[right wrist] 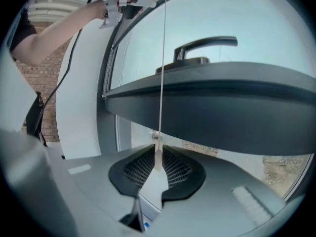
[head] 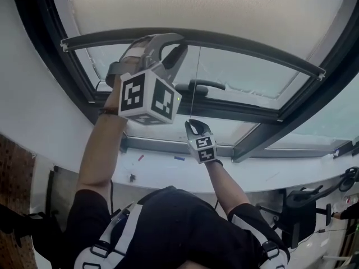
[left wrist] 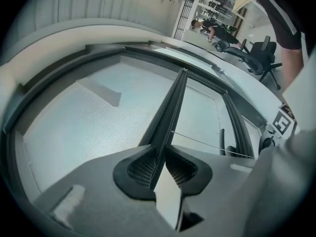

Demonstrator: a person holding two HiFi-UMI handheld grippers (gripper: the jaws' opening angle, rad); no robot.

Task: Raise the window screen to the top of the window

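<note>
The pale mesh window screen [head: 196, 4] covers the upper part of the window and ends in a dark bottom bar [head: 252, 45]. My left gripper [head: 168, 42] reaches up to that bar's left part. In the left gripper view the bar [left wrist: 170, 112] runs straight in between the pads, and the left gripper [left wrist: 163, 157] is shut on it. A thin pull cord [head: 193, 88] hangs from the bar. My right gripper [head: 193, 123] sits lower, at the cord's end. In the right gripper view the cord [right wrist: 163, 73] drops to a small white tab pinched between the pads of the right gripper [right wrist: 157, 159].
A dark window handle [head: 207, 84] sits on the sash frame [right wrist: 222, 107] behind the cord. A white sill [head: 168, 172] runs below the window, and a white wall [head: 33, 111] stands at the left. An office chair [head: 300, 212] stands at the lower right.
</note>
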